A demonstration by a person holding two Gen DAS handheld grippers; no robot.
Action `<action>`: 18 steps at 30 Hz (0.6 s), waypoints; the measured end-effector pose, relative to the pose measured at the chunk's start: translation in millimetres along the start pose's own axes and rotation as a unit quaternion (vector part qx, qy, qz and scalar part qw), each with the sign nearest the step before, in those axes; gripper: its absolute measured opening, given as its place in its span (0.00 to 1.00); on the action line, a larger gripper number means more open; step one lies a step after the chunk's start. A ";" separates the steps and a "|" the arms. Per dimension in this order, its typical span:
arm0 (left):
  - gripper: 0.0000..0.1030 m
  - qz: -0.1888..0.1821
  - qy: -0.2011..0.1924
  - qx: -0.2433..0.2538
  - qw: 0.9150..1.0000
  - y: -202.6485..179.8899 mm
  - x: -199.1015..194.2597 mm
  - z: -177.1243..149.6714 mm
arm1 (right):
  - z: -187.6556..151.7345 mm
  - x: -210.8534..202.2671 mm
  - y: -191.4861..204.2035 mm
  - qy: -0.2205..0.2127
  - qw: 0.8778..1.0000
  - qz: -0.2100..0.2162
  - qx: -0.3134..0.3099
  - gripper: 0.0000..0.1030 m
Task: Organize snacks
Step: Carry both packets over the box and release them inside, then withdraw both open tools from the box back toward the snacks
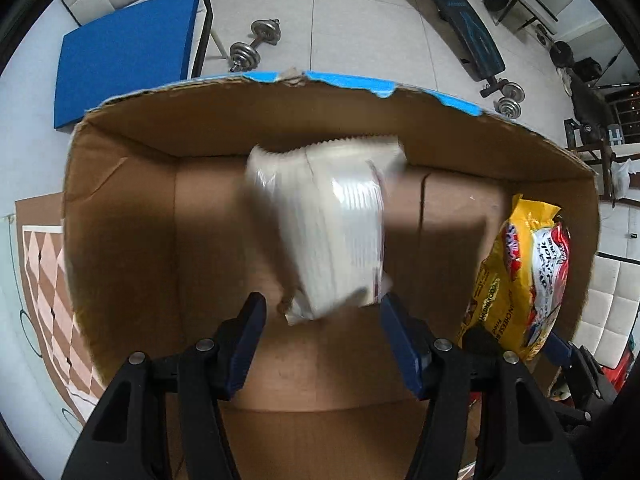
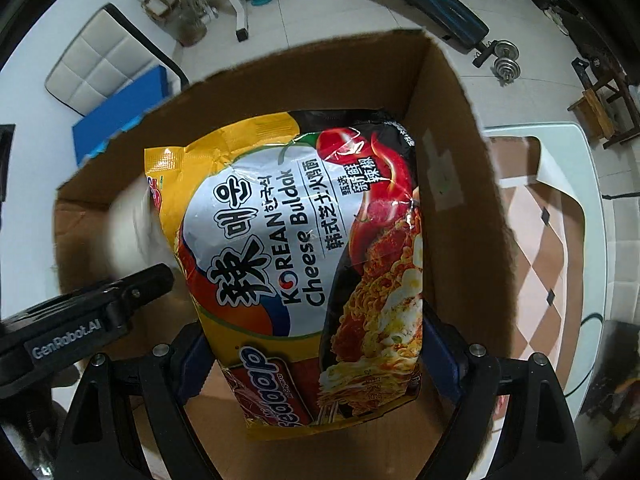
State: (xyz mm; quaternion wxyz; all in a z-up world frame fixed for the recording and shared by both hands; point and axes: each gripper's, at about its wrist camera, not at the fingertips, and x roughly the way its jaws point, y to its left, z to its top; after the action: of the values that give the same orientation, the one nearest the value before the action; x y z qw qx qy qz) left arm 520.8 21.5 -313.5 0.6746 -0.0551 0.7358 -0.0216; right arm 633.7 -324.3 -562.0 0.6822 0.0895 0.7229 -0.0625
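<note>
An open cardboard box (image 1: 128, 208) fills both views. My left gripper (image 1: 322, 312) is open above the box, its blue pads apart. A white snack packet (image 1: 328, 220), blurred by motion, is just past the fingertips inside the box, free of the pads. My right gripper (image 2: 316, 344) is shut on a yellow Korean Cheese Buldak noodle pack (image 2: 296, 248) and holds it over the box (image 2: 456, 160). That pack also shows in the left wrist view (image 1: 520, 280) by the box's right wall. The white packet shows blurred in the right wrist view (image 2: 136, 224).
The box stands on a table with a checkered mat (image 2: 536, 240). A blue mat (image 1: 124, 64), dumbbells (image 1: 256, 44) and a weight bench (image 1: 464, 20) lie on the tiled floor beyond. The left gripper's body (image 2: 80, 320) is at the right view's lower left.
</note>
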 end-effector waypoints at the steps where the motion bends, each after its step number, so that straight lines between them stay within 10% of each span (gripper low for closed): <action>1: 0.56 0.000 0.001 0.001 1.000 -0.4 1.4 2.0 | 2.1 3.7 1.0 0.002 1.000 -0.004 -0.001 0.88; 18: 0.78 0.009 -0.060 0.006 0.998 14.4 -34.5 -24.0 | -4.1 -3.8 14.3 -0.002 0.998 -0.035 -0.042 0.94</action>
State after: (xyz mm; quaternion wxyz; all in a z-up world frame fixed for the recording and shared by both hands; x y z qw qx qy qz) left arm 499.0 38.6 -278.8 0.7182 -0.0458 0.6942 -0.0160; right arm 633.1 -309.6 -557.5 0.6843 0.0351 0.7262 -0.0558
